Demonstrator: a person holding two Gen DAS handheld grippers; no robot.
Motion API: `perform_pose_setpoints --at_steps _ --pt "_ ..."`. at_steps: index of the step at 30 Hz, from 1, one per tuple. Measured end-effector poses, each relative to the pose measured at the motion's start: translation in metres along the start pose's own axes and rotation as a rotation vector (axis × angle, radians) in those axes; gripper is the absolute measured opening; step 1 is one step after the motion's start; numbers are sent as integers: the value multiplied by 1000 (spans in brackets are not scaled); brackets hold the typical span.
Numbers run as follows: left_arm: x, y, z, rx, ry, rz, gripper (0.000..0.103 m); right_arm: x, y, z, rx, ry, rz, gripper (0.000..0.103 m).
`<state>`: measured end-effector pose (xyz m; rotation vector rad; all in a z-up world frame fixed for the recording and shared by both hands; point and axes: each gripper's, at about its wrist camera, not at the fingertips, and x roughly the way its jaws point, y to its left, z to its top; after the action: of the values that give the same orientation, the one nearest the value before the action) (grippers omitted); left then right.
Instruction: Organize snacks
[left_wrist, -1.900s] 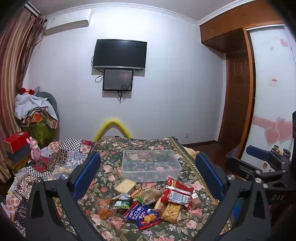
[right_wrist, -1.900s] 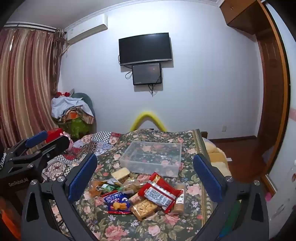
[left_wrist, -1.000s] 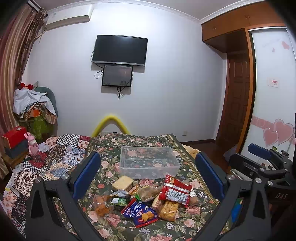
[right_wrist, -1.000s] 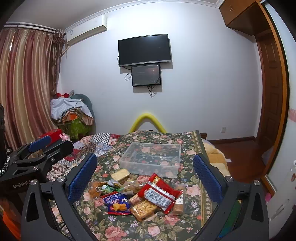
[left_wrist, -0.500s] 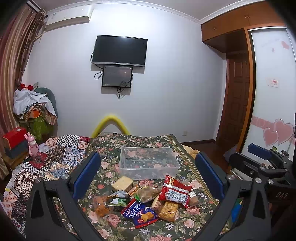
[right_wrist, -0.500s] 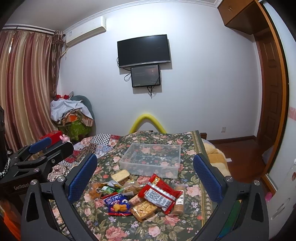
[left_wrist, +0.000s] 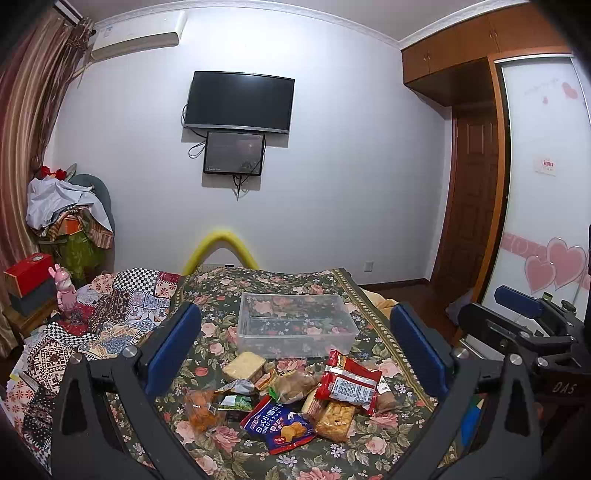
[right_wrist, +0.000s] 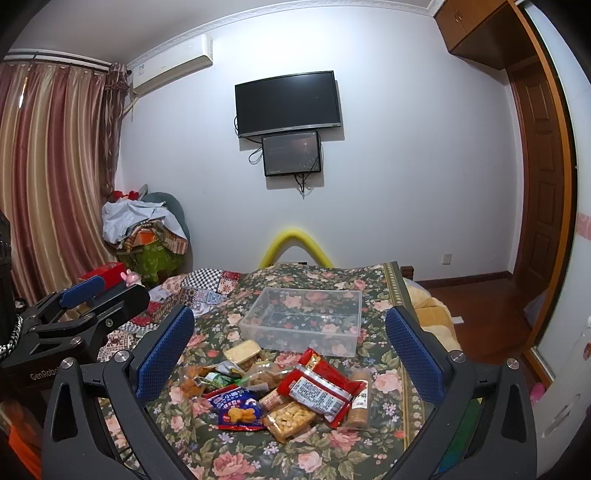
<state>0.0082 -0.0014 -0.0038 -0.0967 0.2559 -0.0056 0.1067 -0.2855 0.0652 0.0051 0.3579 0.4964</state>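
Observation:
A pile of snack packets lies on the floral bedspread (left_wrist: 332, 458): a red packet (left_wrist: 349, 384) (right_wrist: 317, 391), a blue packet (left_wrist: 280, 424) (right_wrist: 236, 410), a pale cracker block (left_wrist: 243, 365) (right_wrist: 242, 349) and others. Behind the pile stands an empty clear plastic box (left_wrist: 297, 328) (right_wrist: 306, 319). My left gripper (left_wrist: 295, 350) is open and empty, held above and short of the pile. My right gripper (right_wrist: 290, 350) is open and empty, likewise short of the pile. Each gripper shows at the other view's edge.
A patchwork quilt (left_wrist: 110, 314) covers the bed's left side. A red box (left_wrist: 29, 273) and a pink toy (left_wrist: 64, 291) stand at the left. A yellow foam arch (left_wrist: 221, 247) rises behind the bed. A wardrobe door (left_wrist: 546, 221) is on the right.
Both views have shifted only slightly; the left gripper rose a little. Snacks and box have not moved. Both grippers stay open.

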Motion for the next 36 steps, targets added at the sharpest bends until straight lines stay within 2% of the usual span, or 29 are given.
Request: perform_pose_setpoints --at_steps 27,36 --pt "0 1 -3 15 10 12 103 6 -4 -5 19 17 9 103" --pt "22 13 -19 25 68 46 103 23 -8 -18 18 70 0 103"
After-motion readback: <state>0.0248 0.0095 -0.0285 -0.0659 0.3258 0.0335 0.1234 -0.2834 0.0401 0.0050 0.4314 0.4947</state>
